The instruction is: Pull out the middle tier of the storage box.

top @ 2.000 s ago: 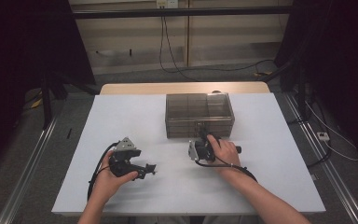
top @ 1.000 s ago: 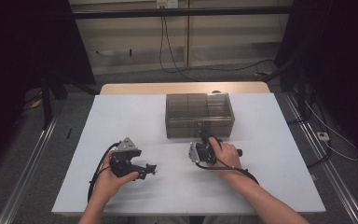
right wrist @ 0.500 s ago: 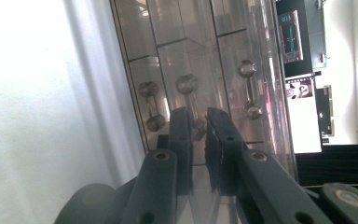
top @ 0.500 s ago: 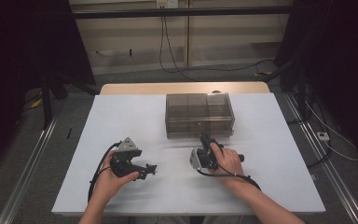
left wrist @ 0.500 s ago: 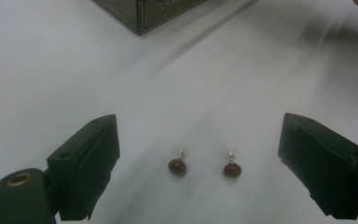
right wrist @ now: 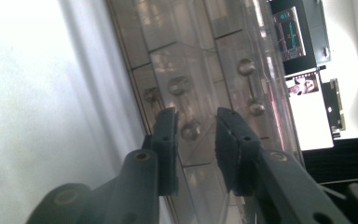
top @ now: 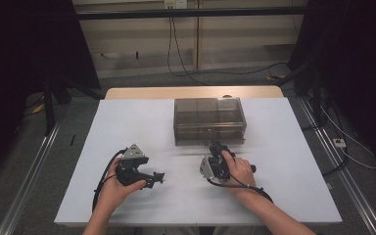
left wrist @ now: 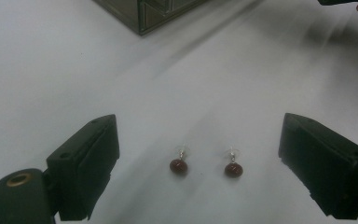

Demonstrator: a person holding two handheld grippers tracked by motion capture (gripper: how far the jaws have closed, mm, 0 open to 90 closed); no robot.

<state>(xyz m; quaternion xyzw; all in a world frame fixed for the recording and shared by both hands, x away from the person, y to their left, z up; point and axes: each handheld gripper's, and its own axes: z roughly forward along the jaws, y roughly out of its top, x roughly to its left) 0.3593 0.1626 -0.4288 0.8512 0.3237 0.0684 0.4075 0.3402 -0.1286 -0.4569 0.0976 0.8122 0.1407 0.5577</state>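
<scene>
White tabletop (top: 127, 122) carries two red earrings (left wrist: 205, 167) between the wide-apart jaws of the left gripper (top: 157, 177). Farther off, the right gripper (top: 214, 147), jaws narrowly parted, has drawn back from the clear drawer box (top: 209, 120), a knob (right wrist: 190, 129) ahead, likely the next grasp.

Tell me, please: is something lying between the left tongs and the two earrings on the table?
Nothing visible does. The left tongs are open, and both earrings, one beside the other, lie on bare white table between the jaws.
</scene>
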